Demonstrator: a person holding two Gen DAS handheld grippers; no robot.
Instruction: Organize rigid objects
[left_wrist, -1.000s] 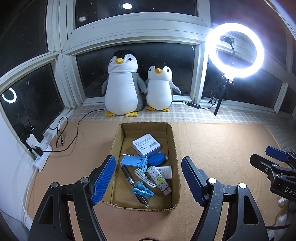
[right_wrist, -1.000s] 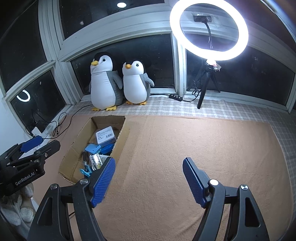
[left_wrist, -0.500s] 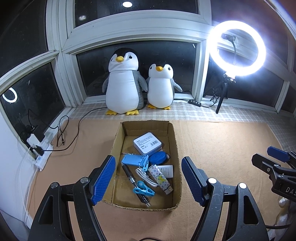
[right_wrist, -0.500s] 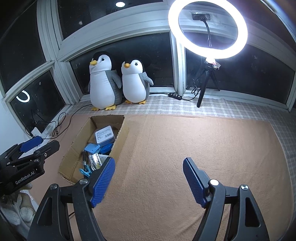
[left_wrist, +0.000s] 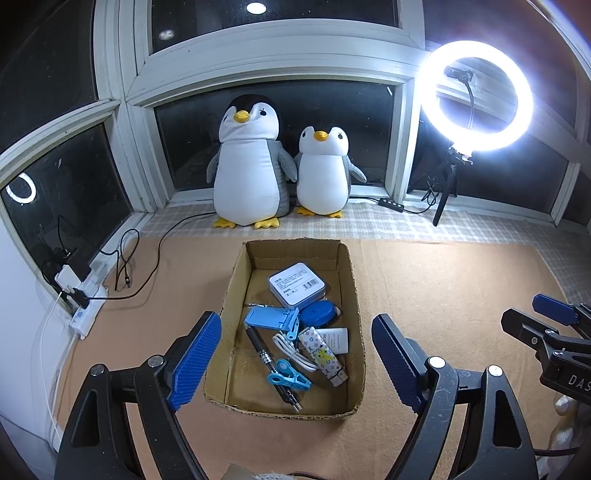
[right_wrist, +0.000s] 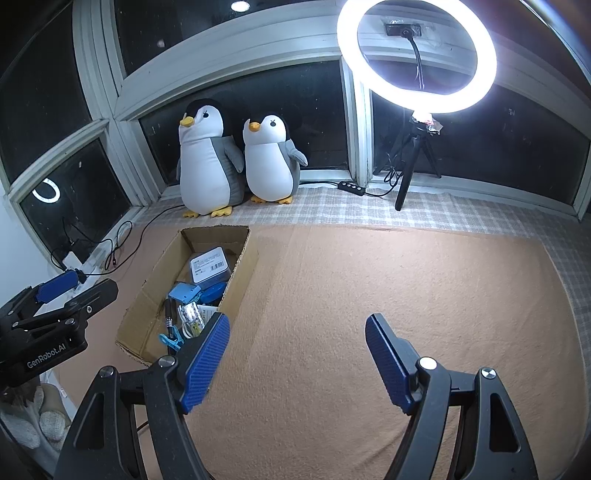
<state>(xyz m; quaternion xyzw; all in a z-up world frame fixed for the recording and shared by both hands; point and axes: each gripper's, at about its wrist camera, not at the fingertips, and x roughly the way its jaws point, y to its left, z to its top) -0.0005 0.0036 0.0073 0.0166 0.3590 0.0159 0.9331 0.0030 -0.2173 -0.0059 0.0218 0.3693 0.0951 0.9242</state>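
i hold the left gripper (left_wrist: 293, 358) above the near end of the cardboard box (left_wrist: 352, 291); its fingers (left_wrist: 195, 358) are opening, wide apart, with nothing between them. the right gripper (right_wrist: 297, 360) hangs over bare tan surface (right_wrist: 406, 280), fingers spread and empty. the box sits on that surface, left of the right gripper. inside it i see a pale blue tin (left_wrist: 296, 285) at the far end, then a blue stand (left_wrist: 269, 318), a blue round case (left_wrist: 319, 312), a black pen (left_wrist: 269, 363), a white cable (left_wrist: 290, 347), a patterned tube (left_wrist: 322, 355) and a blue clip (left_wrist: 288, 376). two plush penguins (left_wrist: 247, 166) stand behind the box, beside a lit ring light (left_wrist: 476, 94).
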